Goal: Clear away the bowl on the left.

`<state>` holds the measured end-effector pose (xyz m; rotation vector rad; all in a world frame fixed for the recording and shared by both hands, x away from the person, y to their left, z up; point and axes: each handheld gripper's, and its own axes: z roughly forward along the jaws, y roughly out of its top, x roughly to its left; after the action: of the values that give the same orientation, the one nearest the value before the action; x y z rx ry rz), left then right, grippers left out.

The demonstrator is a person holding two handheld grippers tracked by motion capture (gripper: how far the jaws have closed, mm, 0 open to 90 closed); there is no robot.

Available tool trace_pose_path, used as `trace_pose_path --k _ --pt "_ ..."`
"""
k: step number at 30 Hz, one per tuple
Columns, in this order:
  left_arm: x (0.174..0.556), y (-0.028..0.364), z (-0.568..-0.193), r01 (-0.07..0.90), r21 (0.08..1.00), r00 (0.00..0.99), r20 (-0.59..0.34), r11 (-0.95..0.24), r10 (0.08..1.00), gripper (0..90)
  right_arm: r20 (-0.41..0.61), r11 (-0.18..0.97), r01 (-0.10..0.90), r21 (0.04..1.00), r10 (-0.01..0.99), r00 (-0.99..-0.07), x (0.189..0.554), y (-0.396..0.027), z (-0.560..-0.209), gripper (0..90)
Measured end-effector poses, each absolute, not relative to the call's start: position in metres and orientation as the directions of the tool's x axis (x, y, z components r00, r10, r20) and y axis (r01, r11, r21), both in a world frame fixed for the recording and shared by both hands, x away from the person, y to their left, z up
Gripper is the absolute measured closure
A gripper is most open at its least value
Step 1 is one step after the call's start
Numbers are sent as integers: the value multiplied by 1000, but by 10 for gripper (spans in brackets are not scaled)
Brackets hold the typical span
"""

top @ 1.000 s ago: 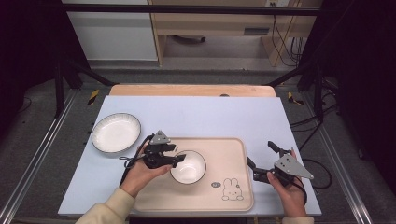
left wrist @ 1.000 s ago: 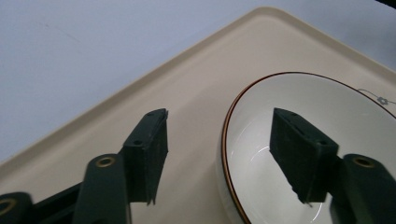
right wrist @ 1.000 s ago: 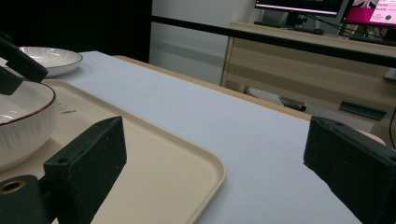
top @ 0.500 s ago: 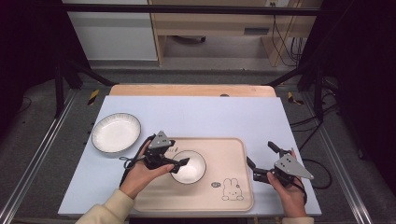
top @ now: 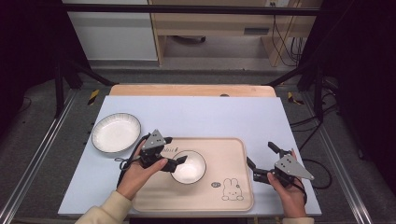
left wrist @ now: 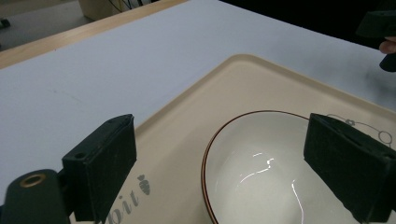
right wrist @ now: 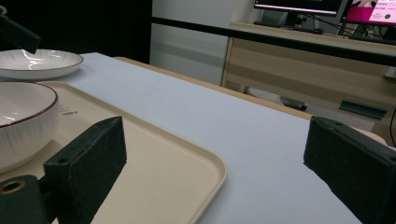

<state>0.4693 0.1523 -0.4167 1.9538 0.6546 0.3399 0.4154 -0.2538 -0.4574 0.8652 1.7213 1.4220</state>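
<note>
Pale blue table is carrying 2 things rn: white plate sitting far left, beige tray lying front-center w/ a bowl on it.

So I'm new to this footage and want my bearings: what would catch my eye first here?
Probably the white bowl sitting on the beige tray near the table's front edge, with the left claw open around its rim, jaws having just been opening. Next, the white plate resting on the pale blue table left of the tray, and the right claw open beside the tray's right edge.
</note>
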Motion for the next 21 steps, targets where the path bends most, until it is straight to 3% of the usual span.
trace_pose_path --k 21 --pt "455 180 -414 208 948 831 -43 -239 554 74 -117 157 37 987 855 -506 415 -254 -457 54"
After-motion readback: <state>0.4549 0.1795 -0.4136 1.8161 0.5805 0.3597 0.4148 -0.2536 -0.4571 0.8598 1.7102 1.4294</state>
